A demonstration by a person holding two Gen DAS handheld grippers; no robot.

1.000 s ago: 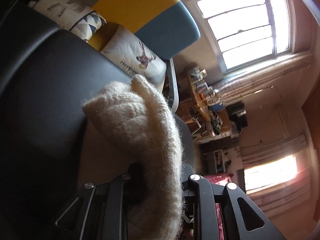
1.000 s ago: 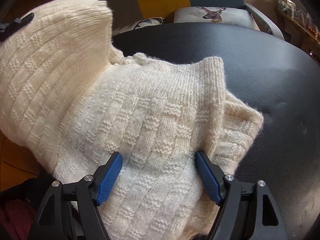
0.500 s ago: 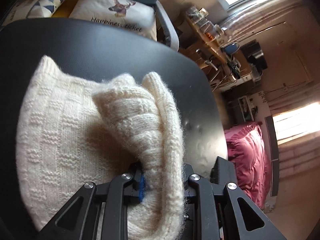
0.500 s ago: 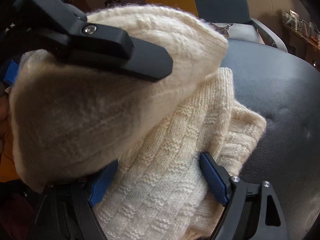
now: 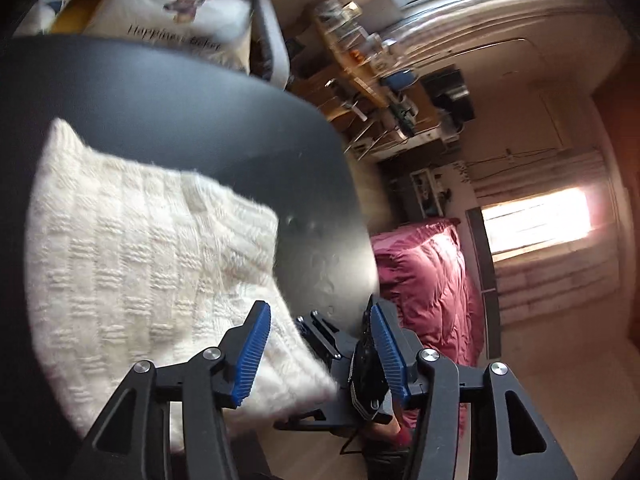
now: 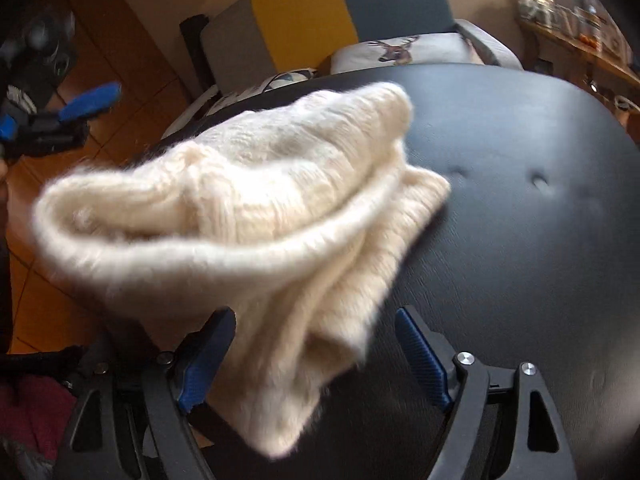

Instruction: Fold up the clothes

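Right hand-held gripper is sitting released with the cream knit sweater between its jaws; left hand-held gripper is hanging released beside it. Sweater is lying bunched, layered, near the desk edge; top layer risks sliding off, unfolding.

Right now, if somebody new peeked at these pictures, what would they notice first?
Probably the fluffy cream knitted sweater, folded into a thick bundle on the round black table. Next, the bright blue fingers of the left gripper, spread open just above the sweater's edge. Behind the table sits a pillow with a deer picture.
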